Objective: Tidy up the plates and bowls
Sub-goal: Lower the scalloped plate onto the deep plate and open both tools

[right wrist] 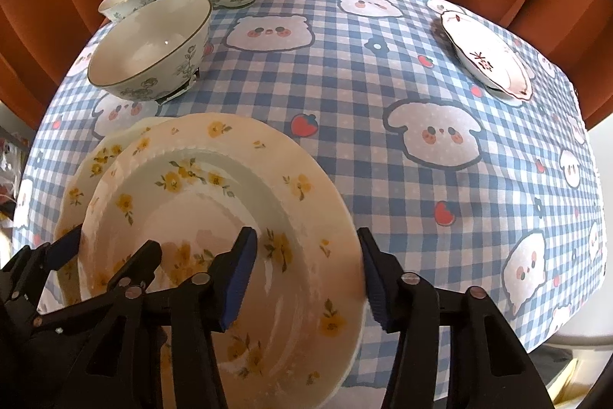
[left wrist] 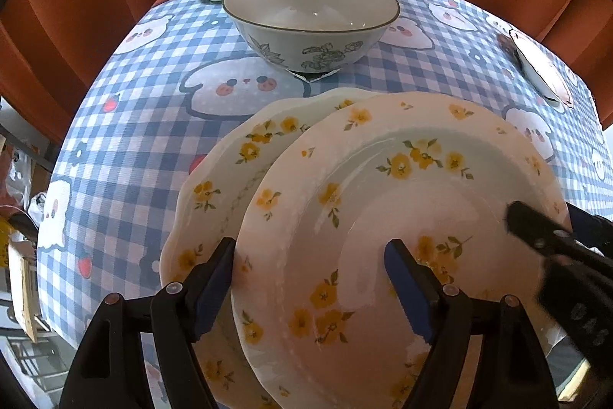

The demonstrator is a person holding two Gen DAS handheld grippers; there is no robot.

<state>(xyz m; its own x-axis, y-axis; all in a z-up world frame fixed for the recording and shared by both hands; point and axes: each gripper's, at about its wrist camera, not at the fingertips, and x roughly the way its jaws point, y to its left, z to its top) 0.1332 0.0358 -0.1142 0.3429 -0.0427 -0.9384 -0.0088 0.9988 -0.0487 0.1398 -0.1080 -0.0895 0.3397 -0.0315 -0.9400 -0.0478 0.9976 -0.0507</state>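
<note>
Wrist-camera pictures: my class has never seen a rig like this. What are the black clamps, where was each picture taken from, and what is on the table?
There is no robot. A person holds a black two-finger clamp in each hand, each with a camera looking along its fingers. One picture comes from the left gripper, the other from the right gripper. On the blue checked tablecloth stand three floral ceramic bowls, a small white plate and a yellow-flowered upper plate overlapping a matching lower plate. Both grippers straddle the upper plate's rim; no firm grip shows.
</note>
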